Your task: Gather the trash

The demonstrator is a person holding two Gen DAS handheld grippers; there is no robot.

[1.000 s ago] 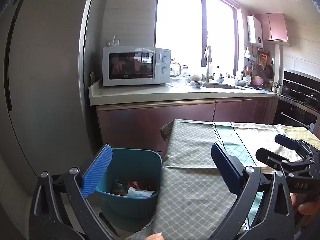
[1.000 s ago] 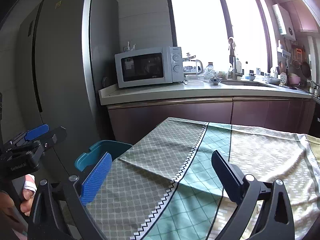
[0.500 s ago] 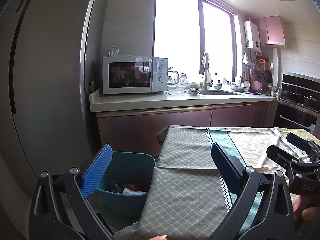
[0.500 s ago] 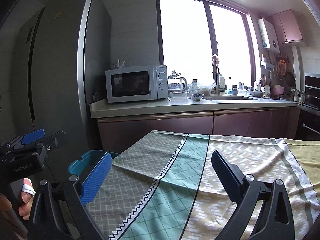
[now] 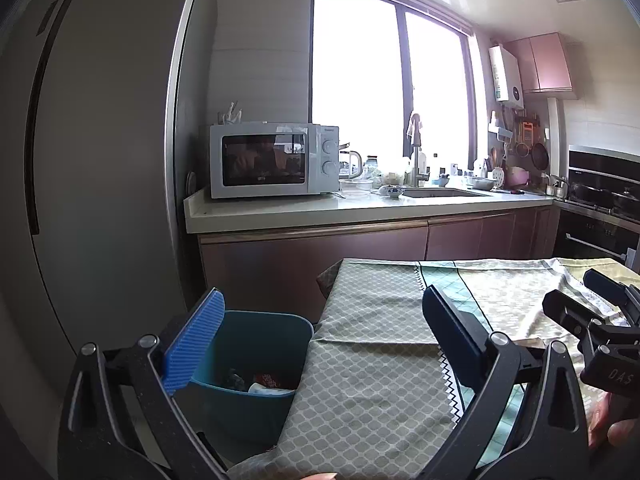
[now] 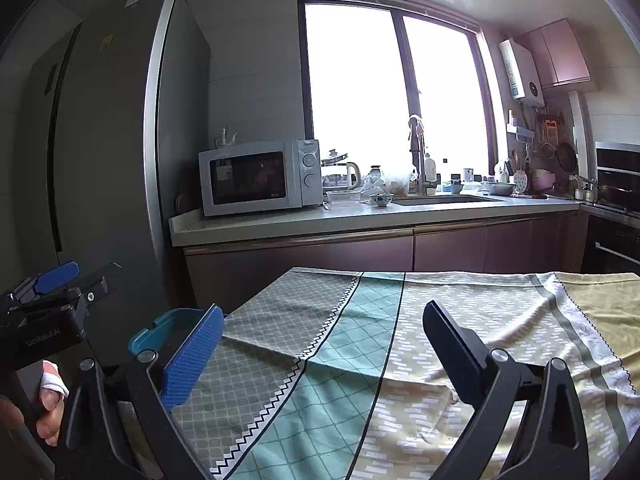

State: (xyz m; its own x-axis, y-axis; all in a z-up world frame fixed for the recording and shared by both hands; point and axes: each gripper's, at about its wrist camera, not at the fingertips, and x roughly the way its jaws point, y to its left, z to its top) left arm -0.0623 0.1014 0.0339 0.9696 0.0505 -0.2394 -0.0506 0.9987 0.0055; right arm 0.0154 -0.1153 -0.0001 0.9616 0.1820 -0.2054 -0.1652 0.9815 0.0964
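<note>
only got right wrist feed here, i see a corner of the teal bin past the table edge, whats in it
Observer: The left wrist view looks into the teal bin: a red wrapper and a white crumpled piece lie at the bottom.
Operator: left gripper holding anything
Observer: No, the left gripper is open and holds nothing.
Operator: where does the bin sit
Observer: On the floor, between the fridge and the table's cloth, whose hanging edge covers the bin's right rim.
</note>
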